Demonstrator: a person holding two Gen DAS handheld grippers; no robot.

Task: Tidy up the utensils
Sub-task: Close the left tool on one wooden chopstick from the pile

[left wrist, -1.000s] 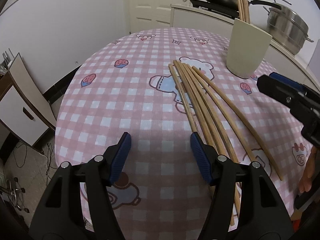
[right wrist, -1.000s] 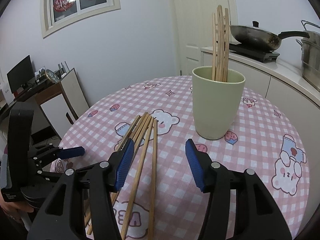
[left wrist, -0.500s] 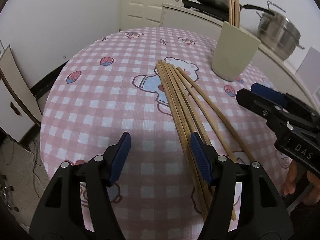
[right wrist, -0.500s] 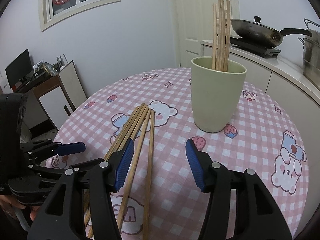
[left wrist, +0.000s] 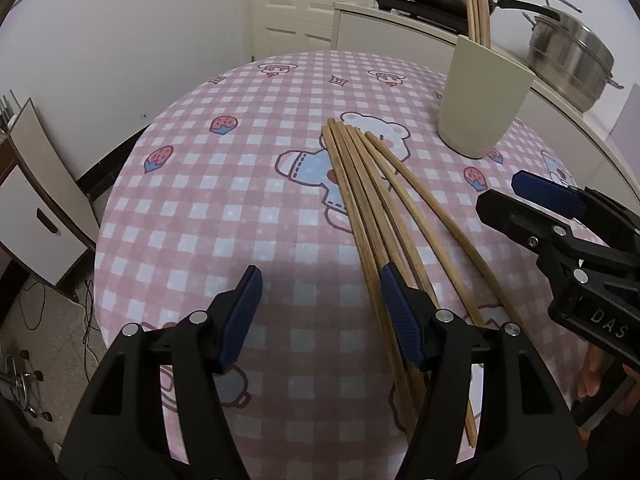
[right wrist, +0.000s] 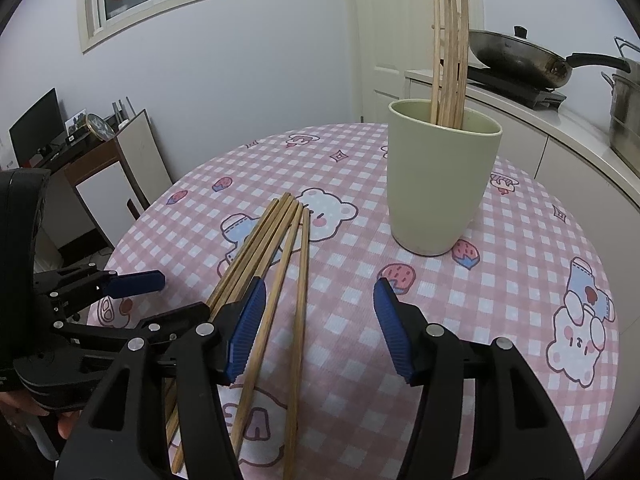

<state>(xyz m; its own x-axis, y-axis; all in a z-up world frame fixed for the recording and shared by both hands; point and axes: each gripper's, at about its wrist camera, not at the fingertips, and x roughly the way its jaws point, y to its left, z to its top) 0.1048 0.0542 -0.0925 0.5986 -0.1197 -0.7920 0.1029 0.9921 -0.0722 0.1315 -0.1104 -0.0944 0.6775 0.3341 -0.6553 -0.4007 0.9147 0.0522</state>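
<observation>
Now your left gripper (left wrist: 320,316) sits a bit farther back than a second ago, so the table's near-left edge and floor show more in the left wrist view; its jaws are wide apart, holding nothing. Your right gripper (right wrist: 320,328) has shifted slightly too: the cup (right wrist: 440,180) sits a little farther right in its view than before. Its jaws are also spread and empty.

Counts: one pale green cup, standing upright on the far right of the pink checked tablecloth (left wrist: 224,208). About five or six chopsticks in cup (right wrist: 450,52), leaning upright; exact count hard to tell. Loose chopsticks (left wrist: 372,216) on the cloth: roughly seven, fanned out, far tips bunched near the bear print, near ends spreading toward you. Exact count unclear where they overlap.

Relative to your left gripper: the loose bundle runs under and just beside its right finger (left wrist: 400,320), none between the jaws. Relative to your right gripper: the bundle passes beneath its left finger (right wrist: 248,328), with two sticks lying in the gap between the jaws on the cloth, not gripped. The cup is far ahead and slightly right of the right gripper, well apart.

One wok (right wrist: 520,60) and one steel pot (left wrist: 568,64) sit on the counter behind.
</observation>
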